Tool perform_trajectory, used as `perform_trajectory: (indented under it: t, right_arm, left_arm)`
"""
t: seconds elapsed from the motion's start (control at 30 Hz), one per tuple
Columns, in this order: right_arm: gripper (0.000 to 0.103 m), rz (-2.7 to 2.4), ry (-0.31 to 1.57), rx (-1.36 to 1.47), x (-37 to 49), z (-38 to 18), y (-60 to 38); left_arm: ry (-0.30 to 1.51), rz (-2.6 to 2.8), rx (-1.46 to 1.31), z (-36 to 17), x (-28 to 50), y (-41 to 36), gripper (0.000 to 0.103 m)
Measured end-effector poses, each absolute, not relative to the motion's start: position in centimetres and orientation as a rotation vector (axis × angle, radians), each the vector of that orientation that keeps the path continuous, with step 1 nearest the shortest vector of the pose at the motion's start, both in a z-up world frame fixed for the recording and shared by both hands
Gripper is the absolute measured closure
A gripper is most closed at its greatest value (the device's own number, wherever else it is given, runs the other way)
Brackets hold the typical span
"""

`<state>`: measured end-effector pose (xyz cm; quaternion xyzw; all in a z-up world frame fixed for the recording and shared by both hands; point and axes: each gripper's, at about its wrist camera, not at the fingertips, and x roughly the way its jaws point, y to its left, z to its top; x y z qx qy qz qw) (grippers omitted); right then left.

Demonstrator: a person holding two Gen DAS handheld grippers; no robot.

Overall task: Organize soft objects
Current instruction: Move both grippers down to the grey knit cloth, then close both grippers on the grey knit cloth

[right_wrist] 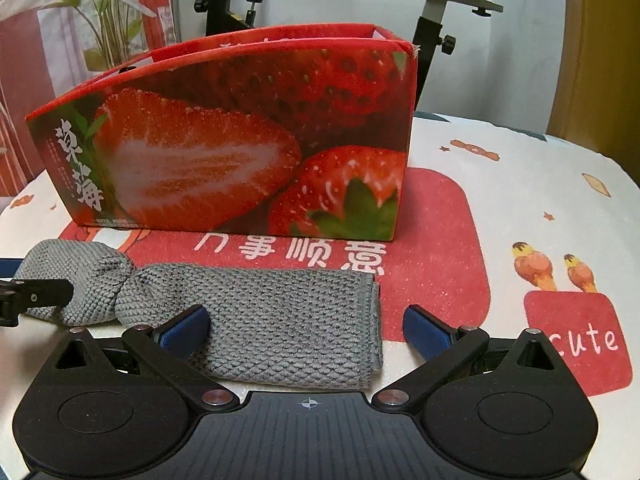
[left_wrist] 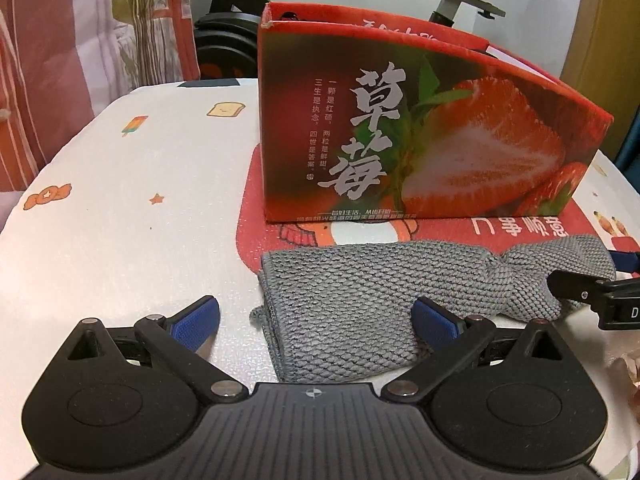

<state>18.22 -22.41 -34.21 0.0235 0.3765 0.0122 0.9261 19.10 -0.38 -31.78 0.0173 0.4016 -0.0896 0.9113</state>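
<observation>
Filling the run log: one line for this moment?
left gripper: open, over cloth | right gripper: open, over cloth | box: behind cloth

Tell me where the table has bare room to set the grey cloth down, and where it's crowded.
Free: the white tablecloth left of the strawberry box, and the stretch right of the red mat toward the "cute" print. Crowded: the strip before the box, filled by the grey cloth, with the open left gripper and open right gripper over it.

Cloth (left_wrist: 360, 300) before box (left_wrist: 420, 140); both on mat (right_wrist: 440, 248).
</observation>
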Motion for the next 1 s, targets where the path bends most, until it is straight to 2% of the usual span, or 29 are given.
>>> perform_trajectory:
  t: [0.67, 0.77, 0.87, 0.97, 1.0]
  right_arm:
    - [0.000, 0.045, 0.779, 0.039, 18.2, -34.2, -22.5]
    - [0.000, 0.046, 0.783, 0.039, 18.3, -34.2, -22.6]
    - [0.001, 0.051, 0.789, 0.038, 18.3, -34.1, -22.5]
    - [0.011, 0.074, 0.787, 0.030, 18.3, -33.9, -22.4]
    - [0.015, 0.084, 0.786, 0.027, 18.3, -33.8, -22.3]
  left_arm:
    - [0.834, -0.226, -0.001, -31.6, 19.3, 0.5, 0.000]
    - [0.840, -0.237, -0.072, -31.4, 19.6, 1.5, 0.003]
    - [0.843, -0.223, -0.131, -31.2, 19.7, 2.1, 0.010]
    - [0.845, -0.222, -0.122, -31.2, 19.8, 2.0, 0.018]
    - [0.842, -0.226, -0.116, -31.2, 19.7, 1.9, 0.025]
